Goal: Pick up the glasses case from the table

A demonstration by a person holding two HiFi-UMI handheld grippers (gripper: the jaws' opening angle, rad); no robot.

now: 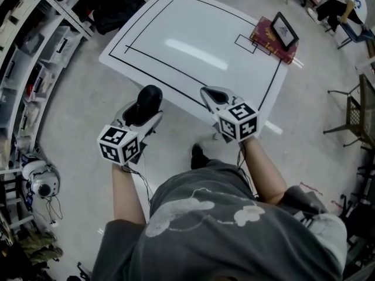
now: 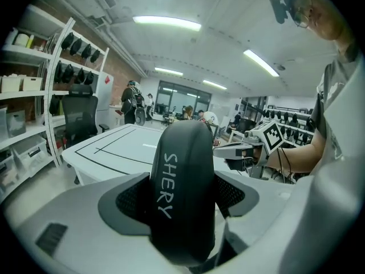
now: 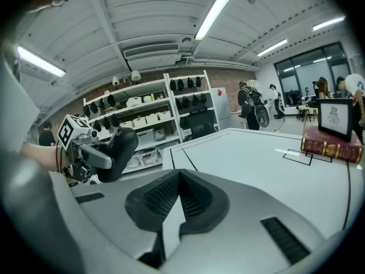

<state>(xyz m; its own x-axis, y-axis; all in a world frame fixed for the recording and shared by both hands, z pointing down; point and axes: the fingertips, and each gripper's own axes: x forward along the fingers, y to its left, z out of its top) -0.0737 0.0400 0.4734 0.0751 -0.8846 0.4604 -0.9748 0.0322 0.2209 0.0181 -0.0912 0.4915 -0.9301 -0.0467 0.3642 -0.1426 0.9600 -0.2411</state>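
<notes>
The left tongs are clamped on the black glasses case. Its rounded body stands on end between the two jaws, which press on its broad sides, so the hold looks firm. The white lettering on it faces the left gripper view's camera. The case is off the white bench, raised in the air by the near edge, so the pick-up looks as good as done.

The right tongs are closed on nothing, the jaws meeting with no gap. They hang beside the near edge, level with the left pair and well apart from it, apparently idle because one hand is enough for so light a thing.

At the far right corner of the bench lies a red book with a small picture frame on top, well away from both hands.
</notes>
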